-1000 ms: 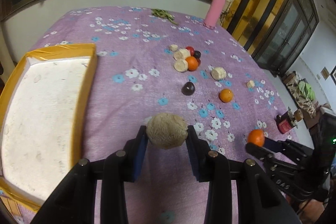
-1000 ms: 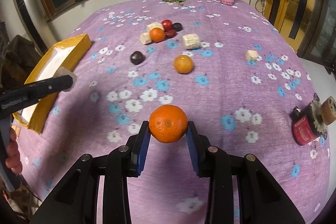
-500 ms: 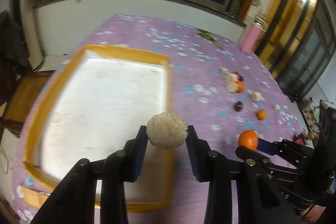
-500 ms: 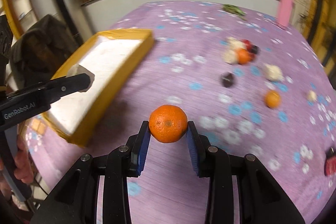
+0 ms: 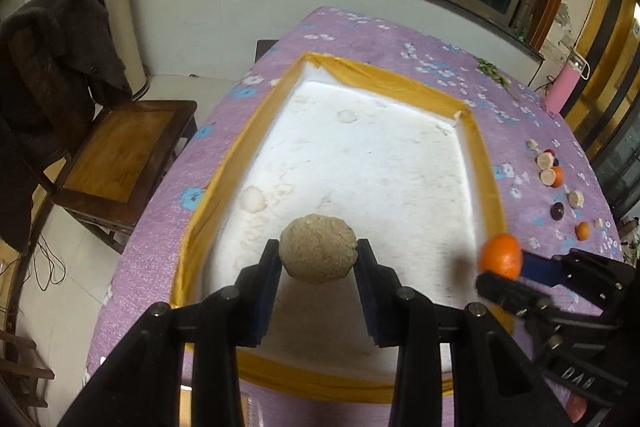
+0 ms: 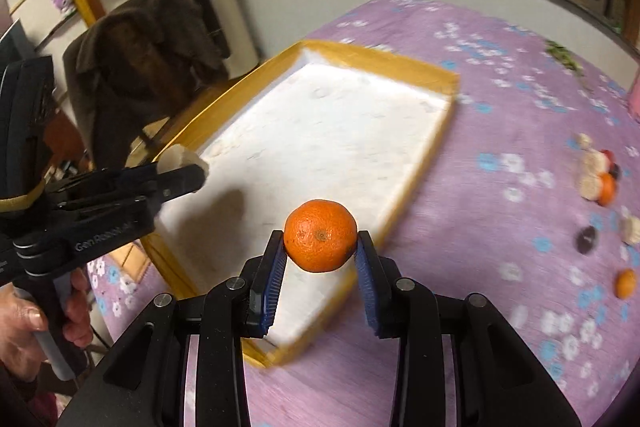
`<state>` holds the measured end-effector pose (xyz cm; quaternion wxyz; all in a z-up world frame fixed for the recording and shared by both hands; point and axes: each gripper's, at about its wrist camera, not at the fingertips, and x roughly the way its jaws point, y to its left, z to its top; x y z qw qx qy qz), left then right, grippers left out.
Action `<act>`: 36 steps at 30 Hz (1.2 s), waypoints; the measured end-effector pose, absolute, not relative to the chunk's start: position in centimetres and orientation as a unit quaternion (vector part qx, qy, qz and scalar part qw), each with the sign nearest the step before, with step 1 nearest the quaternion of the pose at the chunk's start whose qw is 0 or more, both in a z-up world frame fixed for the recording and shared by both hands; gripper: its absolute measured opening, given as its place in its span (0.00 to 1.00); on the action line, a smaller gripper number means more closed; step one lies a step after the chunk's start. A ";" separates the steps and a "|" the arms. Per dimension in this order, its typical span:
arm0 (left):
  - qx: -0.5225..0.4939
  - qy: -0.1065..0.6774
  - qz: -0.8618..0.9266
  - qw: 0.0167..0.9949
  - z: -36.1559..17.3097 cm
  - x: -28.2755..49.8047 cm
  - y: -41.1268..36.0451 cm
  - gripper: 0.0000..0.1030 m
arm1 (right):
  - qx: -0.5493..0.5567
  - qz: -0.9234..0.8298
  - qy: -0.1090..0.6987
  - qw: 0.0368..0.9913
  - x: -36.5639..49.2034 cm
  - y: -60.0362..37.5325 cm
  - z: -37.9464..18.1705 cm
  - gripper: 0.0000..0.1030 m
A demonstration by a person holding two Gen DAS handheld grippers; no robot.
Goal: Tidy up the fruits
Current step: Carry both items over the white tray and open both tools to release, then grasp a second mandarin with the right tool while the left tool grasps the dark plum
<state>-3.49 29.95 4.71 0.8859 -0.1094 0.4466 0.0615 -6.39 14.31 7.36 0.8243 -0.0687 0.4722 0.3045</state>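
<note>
Left claw (image 5: 317, 258): clamped on a tan ball (image 5: 318, 248), pinched at its sides so it hangs free over the tray (image 5: 224, 167), above the near half of the white floor
Right claw (image 6: 320, 254): clamped on an orange (image 6: 320, 235), gripped across its middle; it hangs over the tray's near right rim, just inside or at the edge, I cannot tell which
Tray: yellow rim, white floor, nothing in it; it sits at the bench (image 5: 360, 35) edge, well apart from the loose fruit
Loose fruit (image 5: 554, 175): scattered far right on the purple cloth; not yet collected
Judgement: both loads look ready to lower and release; the orange may roll
</note>
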 end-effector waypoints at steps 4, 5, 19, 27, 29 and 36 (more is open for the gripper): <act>-0.102 0.455 0.062 0.883 3.9 -3.2 30.4 0.38 | -0.089 0.313 0.484 0.812 -6.0 16.5 5.8 0.32; -0.101 0.457 0.060 0.882 3.7 -3.1 30.4 0.38 | -0.094 0.314 0.487 0.810 -6.0 16.8 5.5 0.32; -0.058 0.472 0.069 0.877 1.8 -2.6 30.0 0.38 | -0.124 0.308 0.492 0.805 -5.6 18.1 3.7 0.32; -0.065 0.462 0.091 0.880 2.4 -3.9 30.7 0.53 | -0.142 0.312 0.477 0.809 -6.9 17.8 4.3 0.38; -0.063 0.454 0.100 0.883 2.9 -4.5 30.7 0.57 | -0.144 0.313 0.474 0.811 -7.4 17.4 4.5 0.38; -0.061 0.426 0.118 0.895 4.5 -6.1 29.4 0.74 | -0.120 0.318 0.457 0.822 -9.2 14.6 6.4 0.39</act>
